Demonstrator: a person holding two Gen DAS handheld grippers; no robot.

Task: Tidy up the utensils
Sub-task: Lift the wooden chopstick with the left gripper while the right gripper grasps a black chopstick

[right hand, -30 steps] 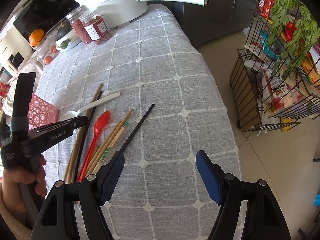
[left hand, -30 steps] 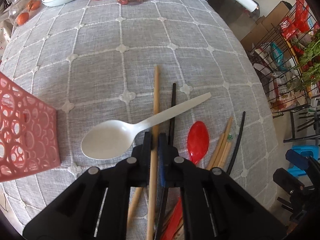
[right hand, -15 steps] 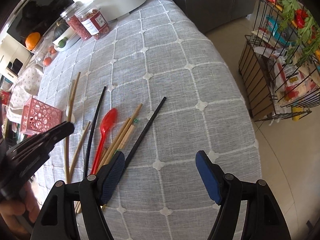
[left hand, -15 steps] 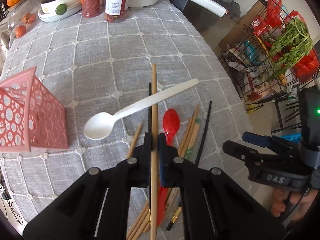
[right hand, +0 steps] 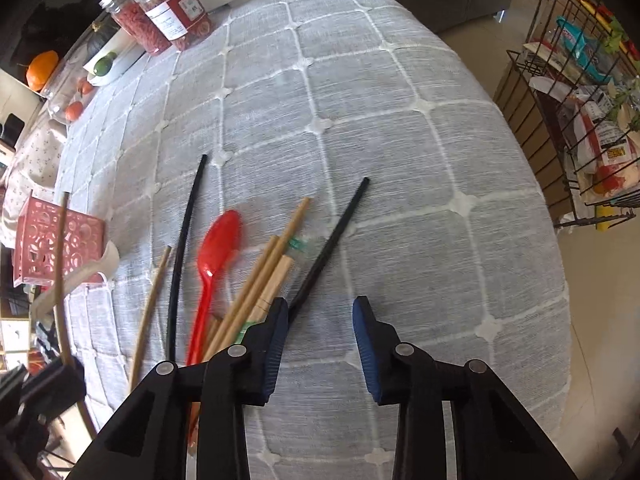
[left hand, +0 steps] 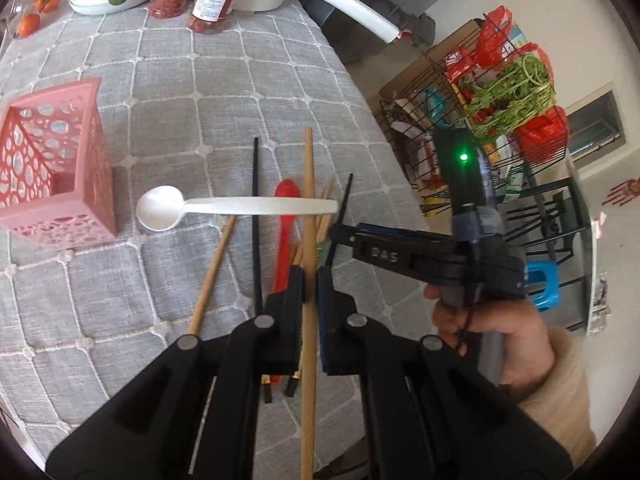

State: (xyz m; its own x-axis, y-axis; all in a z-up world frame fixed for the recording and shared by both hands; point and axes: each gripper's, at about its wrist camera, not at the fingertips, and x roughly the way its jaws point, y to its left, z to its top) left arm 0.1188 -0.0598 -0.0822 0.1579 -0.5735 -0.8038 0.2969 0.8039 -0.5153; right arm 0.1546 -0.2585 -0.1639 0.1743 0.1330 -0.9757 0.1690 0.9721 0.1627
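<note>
My left gripper (left hand: pixel 310 276) is shut on a long wooden chopstick (left hand: pixel 307 184), held above the grey cloth. A white spoon (left hand: pixel 240 206) lies across that chopstick. A pink perforated basket (left hand: pixel 60 200) stands at the left. On the cloth lie a red spoon (right hand: pixel 218 248), a black chopstick (right hand: pixel 184 232), a loose wooden chopstick (right hand: pixel 150 308) and a bunch of wooden chopsticks (right hand: pixel 264 272). My right gripper (right hand: pixel 320 308) hangs low, its jaws closing. A second black chopstick (right hand: pixel 332 240) ends right beside its left pad (right hand: pixel 280 320), and only cloth shows between the pads.
Two jars of red food (left hand: pixel 212 0) and a white pot with a long handle (left hand: pixel 348 12) stand at the table's far end. Past the table's right edge stand a wire rack of groceries (right hand: pixel 580 100) and a blue stool (left hand: pixel 542 284).
My left gripper has risen with the wooden chopstick, carrying the white spoon on it, and the basket is more in view. My right gripper has come down toward the black chopstick and its jaws have narrowed.
</note>
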